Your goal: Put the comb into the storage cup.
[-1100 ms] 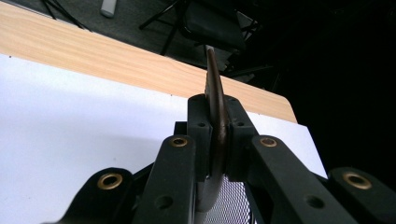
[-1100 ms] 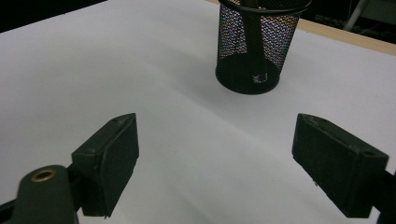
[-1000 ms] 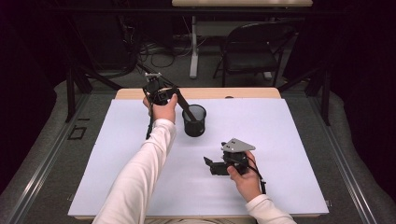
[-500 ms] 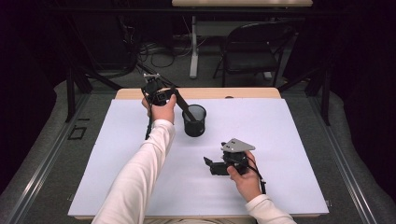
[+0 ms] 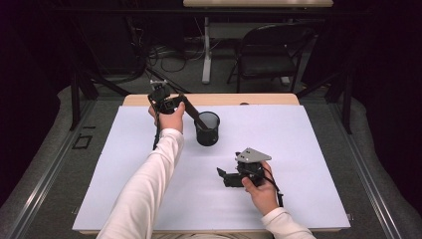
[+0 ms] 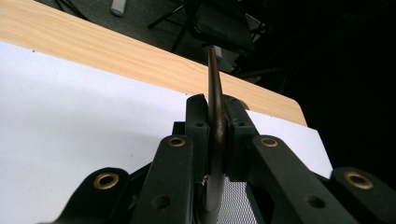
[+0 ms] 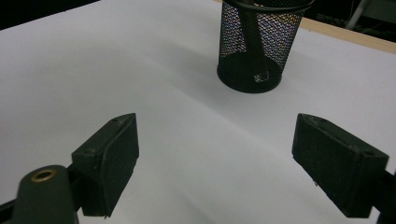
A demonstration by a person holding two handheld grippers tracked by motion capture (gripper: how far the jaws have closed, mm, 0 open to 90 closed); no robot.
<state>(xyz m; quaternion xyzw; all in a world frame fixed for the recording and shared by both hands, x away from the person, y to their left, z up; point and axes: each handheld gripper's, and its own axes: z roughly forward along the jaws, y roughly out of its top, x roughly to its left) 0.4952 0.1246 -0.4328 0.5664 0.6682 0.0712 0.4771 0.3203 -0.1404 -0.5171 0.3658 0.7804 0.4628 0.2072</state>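
On the far left part of the white sheet (image 5: pixel 308 149), near the wooden table edge (image 5: pixel 268 99), the left gripper (image 5: pixel 183 106) is held up in the person's left hand (image 5: pixel 169 118), its jaws clamped tight on a thin dark flat strip (image 6: pixel 215 116). Left gripper view: strip seen edge-on, pinched between both jaw pads, running up past the jaw tips and down toward a patch of black mesh at the bottom of the frame. High view: strip slants down from the gripper into the black mesh cup (image 5: pixel 207 128), lower end inside it. Cup stands upright on the sheet, just right of the left hand. Right gripper view: the same cup (image 7: pixel 254 44) ahead, dark strip visible through the mesh, leaning. Right gripper (image 5: pixel 222 175) rests low on the sheet nearer the person, held in the right hand (image 5: pixel 263 191), jaws spread wide with nothing between them, well apart from the cup. White sleeves on both forearms.
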